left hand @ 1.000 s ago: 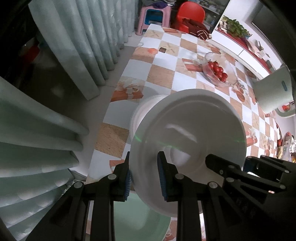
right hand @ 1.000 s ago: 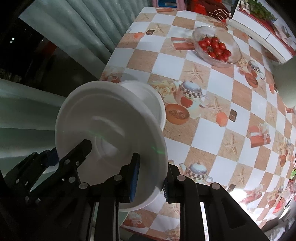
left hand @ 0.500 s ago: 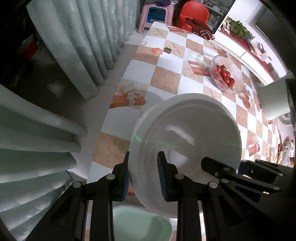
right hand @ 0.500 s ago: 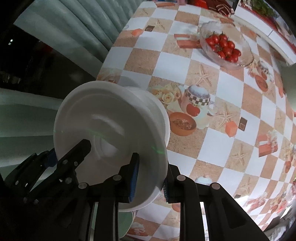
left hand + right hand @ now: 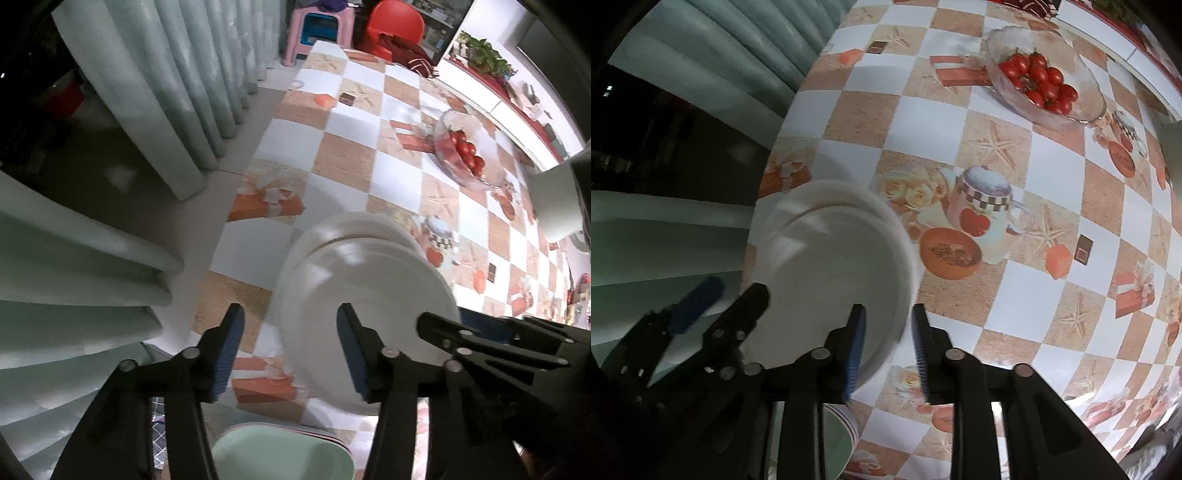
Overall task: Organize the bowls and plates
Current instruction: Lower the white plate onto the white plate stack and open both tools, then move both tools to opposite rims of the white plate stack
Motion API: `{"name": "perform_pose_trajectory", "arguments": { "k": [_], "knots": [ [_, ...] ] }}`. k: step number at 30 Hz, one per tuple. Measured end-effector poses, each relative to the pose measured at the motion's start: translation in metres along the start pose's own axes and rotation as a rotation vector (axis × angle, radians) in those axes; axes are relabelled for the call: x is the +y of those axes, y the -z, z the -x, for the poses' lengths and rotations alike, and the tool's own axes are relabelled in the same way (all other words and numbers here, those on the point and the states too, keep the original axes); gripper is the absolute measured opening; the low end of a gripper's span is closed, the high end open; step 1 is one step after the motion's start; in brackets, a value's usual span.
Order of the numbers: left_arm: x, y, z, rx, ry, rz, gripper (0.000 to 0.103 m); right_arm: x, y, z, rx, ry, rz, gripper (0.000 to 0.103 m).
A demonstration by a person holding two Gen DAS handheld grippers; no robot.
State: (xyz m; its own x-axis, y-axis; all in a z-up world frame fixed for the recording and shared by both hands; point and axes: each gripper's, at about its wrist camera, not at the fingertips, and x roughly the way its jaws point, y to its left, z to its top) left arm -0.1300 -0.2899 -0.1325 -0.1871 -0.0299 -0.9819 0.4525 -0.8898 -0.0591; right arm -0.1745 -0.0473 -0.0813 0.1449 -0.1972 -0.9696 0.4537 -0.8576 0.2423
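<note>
White plate [image 5: 369, 291] between opening left claw [image 5: 291, 354], on bowl [image 5: 354, 225]

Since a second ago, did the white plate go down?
Yes. The white plate dropped onto the white bowl as both grippers' jaws were opening; its tilt has flattened.

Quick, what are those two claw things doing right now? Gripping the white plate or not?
Left gripper: open, jaws just widened, white plate rim between them, not pinched.
Right gripper: open, jaws just widened around the plate's other edge, released.
</note>
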Motion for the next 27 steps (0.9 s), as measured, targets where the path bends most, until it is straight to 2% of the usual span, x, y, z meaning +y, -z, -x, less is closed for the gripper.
{"name": "perform_pose_trajectory", "arguments": {
  "k": [1,3,4,7,10,11,14,18,27],
  "knots": [
    [0.003,-0.001,-0.001,0.005,-0.006,0.010,0.064,-0.004,0.000,0.000,-0.004,0.013,-0.011,0.053],
    [0.008,-0.002,-0.002,0.010,-0.014,0.025,0.080,-0.012,-0.001,0.000,-0.009,0.003,-0.028,0.058],
    [0.010,-0.003,-0.003,0.007,-0.019,0.030,0.080,-0.014,-0.001,0.000,-0.006,0.000,-0.035,0.063],
    [0.014,-0.005,-0.005,0.006,-0.047,0.033,0.084,-0.020,-0.002,0.001,-0.013,0.001,-0.046,0.093],
    [0.015,-0.006,-0.005,-0.002,-0.074,0.018,0.095,-0.025,0.000,0.002,-0.015,-0.009,-0.051,0.096],
    [0.016,-0.006,-0.006,-0.001,-0.082,0.013,0.102,-0.026,0.000,0.001,-0.013,-0.005,-0.051,0.096],
    [0.020,-0.007,-0.005,-0.002,-0.080,0.008,0.103,-0.035,0.000,0.001,-0.012,0.001,-0.070,0.102],
    [0.023,-0.002,0.001,-0.006,-0.053,-0.004,0.103,-0.045,0.004,0.008,-0.040,0.022,-0.101,0.102],
    [0.025,0.006,-0.006,0.012,-0.070,-0.002,0.103,-0.049,0.009,0.007,-0.029,0.014,-0.105,0.102]
  ]
}}
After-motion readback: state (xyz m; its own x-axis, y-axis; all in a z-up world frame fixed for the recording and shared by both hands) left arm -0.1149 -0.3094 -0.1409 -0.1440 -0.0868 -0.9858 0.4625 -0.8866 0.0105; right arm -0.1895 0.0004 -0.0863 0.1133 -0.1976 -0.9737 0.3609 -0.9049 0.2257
